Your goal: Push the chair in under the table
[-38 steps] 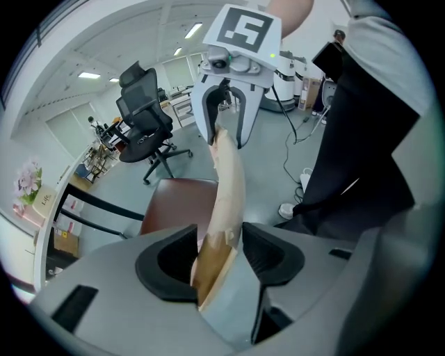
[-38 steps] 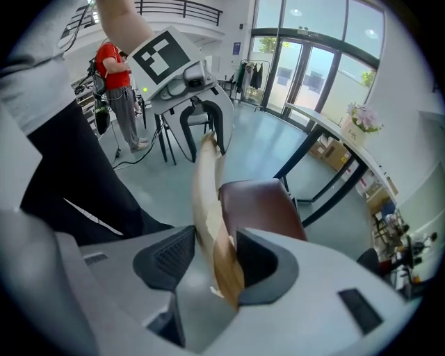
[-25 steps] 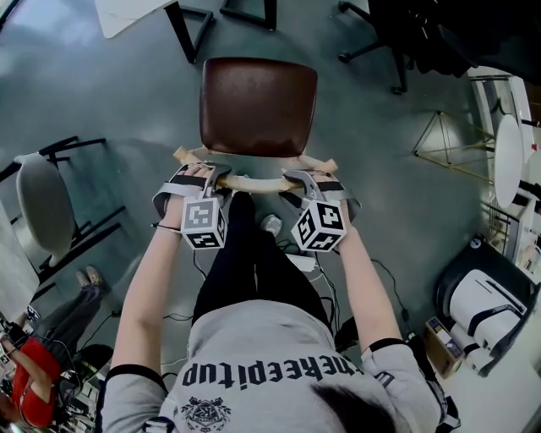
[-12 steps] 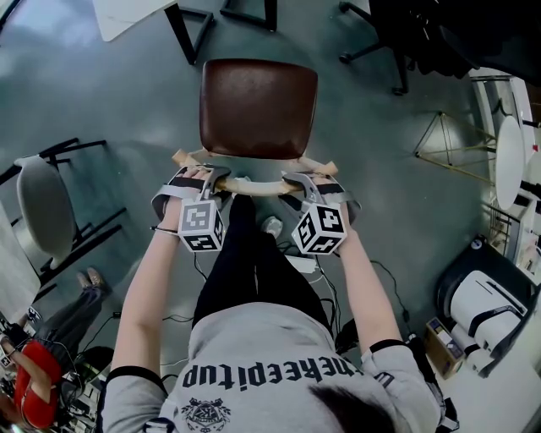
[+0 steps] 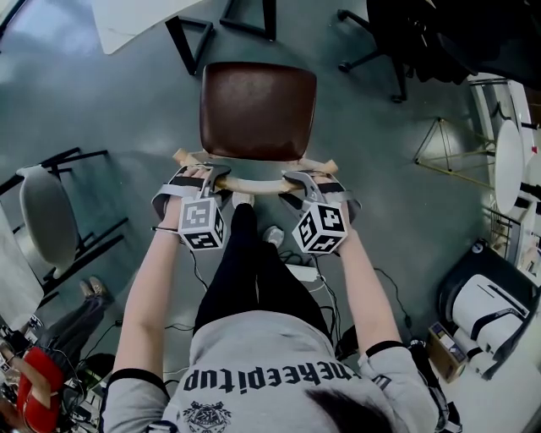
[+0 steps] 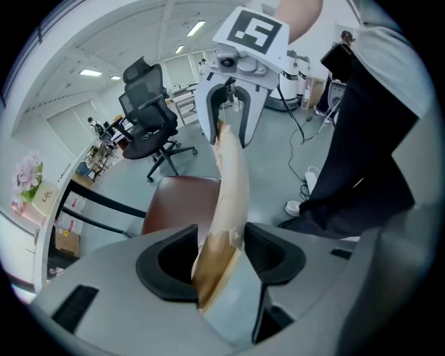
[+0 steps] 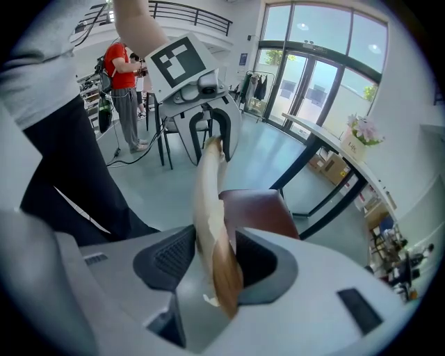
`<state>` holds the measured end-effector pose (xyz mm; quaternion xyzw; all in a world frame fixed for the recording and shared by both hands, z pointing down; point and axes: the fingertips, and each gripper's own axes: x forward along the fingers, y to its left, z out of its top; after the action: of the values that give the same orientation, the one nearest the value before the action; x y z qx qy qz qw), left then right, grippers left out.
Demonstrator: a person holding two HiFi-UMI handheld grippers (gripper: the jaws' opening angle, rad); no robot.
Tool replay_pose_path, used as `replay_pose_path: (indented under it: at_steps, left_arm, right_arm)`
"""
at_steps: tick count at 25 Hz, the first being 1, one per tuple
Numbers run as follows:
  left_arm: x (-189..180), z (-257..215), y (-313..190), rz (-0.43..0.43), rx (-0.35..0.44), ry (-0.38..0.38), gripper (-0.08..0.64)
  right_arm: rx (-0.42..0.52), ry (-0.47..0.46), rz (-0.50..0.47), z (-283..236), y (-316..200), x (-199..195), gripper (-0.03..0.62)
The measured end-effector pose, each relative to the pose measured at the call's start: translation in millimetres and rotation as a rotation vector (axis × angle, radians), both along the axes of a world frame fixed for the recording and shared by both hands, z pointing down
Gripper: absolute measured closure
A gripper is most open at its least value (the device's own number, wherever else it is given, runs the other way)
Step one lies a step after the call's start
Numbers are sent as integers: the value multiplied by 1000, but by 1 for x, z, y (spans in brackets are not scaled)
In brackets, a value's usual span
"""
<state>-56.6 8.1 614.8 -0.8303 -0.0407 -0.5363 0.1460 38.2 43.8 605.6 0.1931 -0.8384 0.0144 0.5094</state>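
Both clamped on the chair's curved pale wooden backrest (image 5: 256, 186): left gripper (image 5: 211, 173), right gripper (image 5: 302, 179). The glossy brown rounded-square seat (image 5: 258, 108) sits near the white table (image 5: 135, 21).

Open-plan office or lab, grey floor (image 5: 101, 101), black swivel chair (image 6: 148, 115), strip lights (image 6: 197, 28) on a white ceiling, tall glass doors (image 7: 313, 76), long counter (image 7: 327, 142) with flowers (image 7: 365, 128), loose cables (image 6: 303, 132), mezzanine railing (image 7: 188, 15).

Bright daylight from tall windows (image 7: 327, 66); gripper views bulge, corners vignetted black.
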Motion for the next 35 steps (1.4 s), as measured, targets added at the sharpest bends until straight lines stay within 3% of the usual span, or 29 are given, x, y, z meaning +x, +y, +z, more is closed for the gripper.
replay_pose_path:
  at_steps: [8, 24, 35]
  left_arm:
    - [7, -2, -32, -1, 7, 12, 344]
    - [10, -5, -35, 19, 15, 40, 345]
    - [24, -4, -71, 8, 26, 46, 347]
  right_arm:
    - [19, 12, 3, 0, -32, 7, 401]
    - [26, 31, 3, 0, -38, 10, 397]
    - [52, 59, 28, 2, -77, 25, 387]
